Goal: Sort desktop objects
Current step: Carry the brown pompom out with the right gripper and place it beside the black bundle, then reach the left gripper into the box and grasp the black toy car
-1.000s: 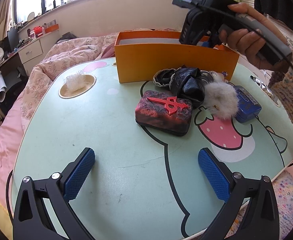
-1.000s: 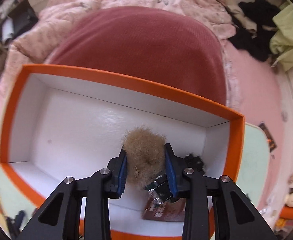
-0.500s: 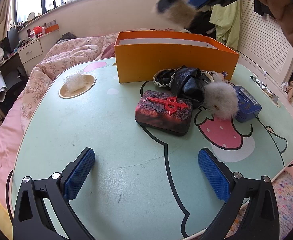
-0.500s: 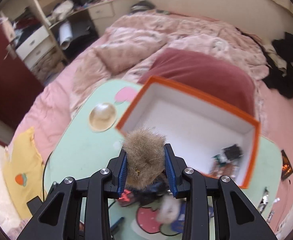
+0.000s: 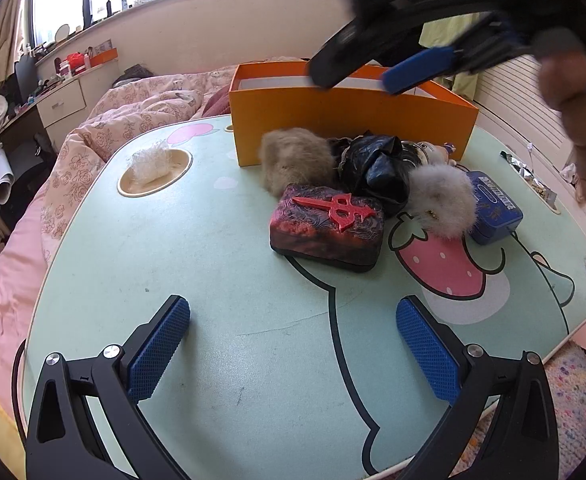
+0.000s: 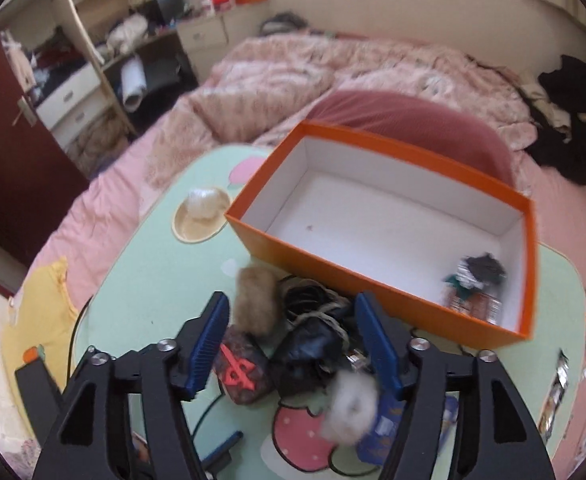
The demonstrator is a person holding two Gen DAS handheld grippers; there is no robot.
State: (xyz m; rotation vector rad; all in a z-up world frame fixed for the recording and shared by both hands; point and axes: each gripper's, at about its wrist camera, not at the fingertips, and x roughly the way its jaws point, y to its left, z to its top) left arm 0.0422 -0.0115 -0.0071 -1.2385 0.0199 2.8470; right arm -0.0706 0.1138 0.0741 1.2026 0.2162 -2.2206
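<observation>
The pale green tabletop printed with a strawberry cartoon (image 5: 229, 280) fills most of the left wrist view, and the open orange cardboard box with a white inside (image 5: 333, 120) stands at its far edge, upper centre of that frame. A second ago the right gripper (image 6: 293, 344) held the tan fur pompom (image 5: 295, 164) clamped over the box's interior; half a second ago it carried it, raised, back towards the heap. Now the pompom lies on the table just in front of the box's near wall, left of centre in the upper half of the left wrist view, leaning against the red-and-black marbled case with a red emblem (image 5: 329, 228). It did not go into the box.

The right gripper's jaws are opening, with nothing between the pads; in its own view the pompom sits below and beyond the left pad, free. In the left wrist view that gripper is a dark blur across the upper right.

So the sorting has, in my judgement, slipped a step (the drop looks accidental, though I cannot be sure). The box holds only a small dark bundle with packets (image 6: 475, 284) in its right corner.

The crumpled black bag (image 5: 377, 168), the grey fur pompom (image 5: 441, 204) and the blue tin (image 5: 493, 208) lie as before. The left gripper (image 5: 293, 348) hangs wide and empty over the bare near table, lower part of its frame, unmoved.
</observation>
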